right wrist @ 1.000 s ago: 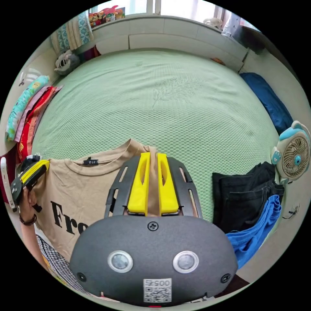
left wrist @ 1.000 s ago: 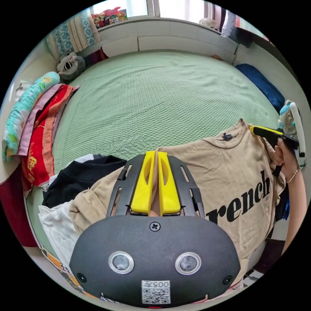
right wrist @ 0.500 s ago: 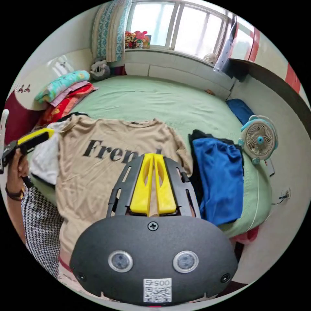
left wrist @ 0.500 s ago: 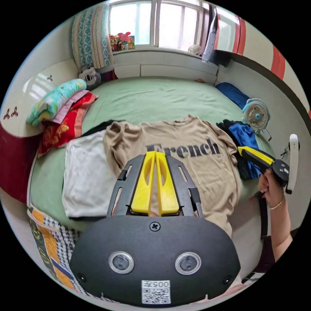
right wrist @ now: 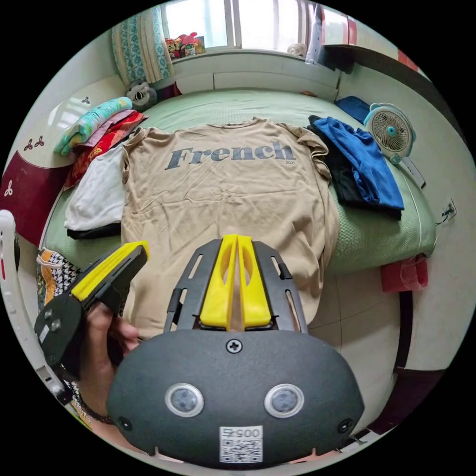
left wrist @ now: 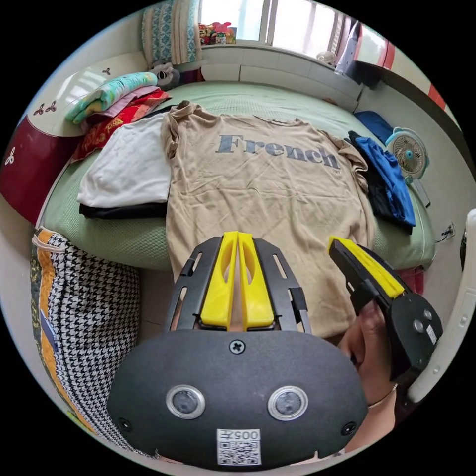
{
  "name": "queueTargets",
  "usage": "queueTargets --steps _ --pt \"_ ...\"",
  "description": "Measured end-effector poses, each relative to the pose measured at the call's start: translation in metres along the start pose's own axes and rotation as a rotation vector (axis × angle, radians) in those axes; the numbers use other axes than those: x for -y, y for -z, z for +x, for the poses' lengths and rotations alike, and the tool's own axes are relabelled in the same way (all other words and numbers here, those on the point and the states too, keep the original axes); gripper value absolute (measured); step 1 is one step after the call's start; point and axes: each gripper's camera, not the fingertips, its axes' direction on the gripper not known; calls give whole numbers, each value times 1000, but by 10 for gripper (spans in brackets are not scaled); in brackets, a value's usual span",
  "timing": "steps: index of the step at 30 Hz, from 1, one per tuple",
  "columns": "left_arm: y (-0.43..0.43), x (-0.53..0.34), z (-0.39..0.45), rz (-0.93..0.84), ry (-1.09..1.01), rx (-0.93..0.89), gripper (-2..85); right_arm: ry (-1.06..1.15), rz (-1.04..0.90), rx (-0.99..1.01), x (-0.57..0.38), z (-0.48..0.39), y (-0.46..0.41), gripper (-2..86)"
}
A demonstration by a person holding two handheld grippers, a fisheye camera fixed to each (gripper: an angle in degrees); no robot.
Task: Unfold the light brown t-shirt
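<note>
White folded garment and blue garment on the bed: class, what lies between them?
The light brown t-shirt, spread flat and print-up, lies between the white garment and the blue garment, in the right gripper view.

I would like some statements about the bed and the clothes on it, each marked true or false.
1. The light brown t-shirt lies spread open on the green bed, its hem hanging over the edge. True.
2. The blue garment lies on a white one. False: it lies on a black garment.
3. A small fan stands beside the blue garment. True.
4. The right gripper is wide open. False: its jaws are nearly together.
</note>
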Motion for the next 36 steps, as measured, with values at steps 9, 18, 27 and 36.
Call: queueTargets --steps 9,18,27,36 --pt "8 -21 19 -25 -30 -21 -7 -30 -45 19 -25 11 2 -10" --pt "16 -37 45 -53 -73 30 -7 -21 -43 -2 -47 6 11 -11" --pt "27 -52 61 -65 -98 51 -7 -20 -63 2 -60 2 16 -12" --pt "39 -67 63 -72 -71 42 -7 -7 -59 7 -76 -5 24 -12"
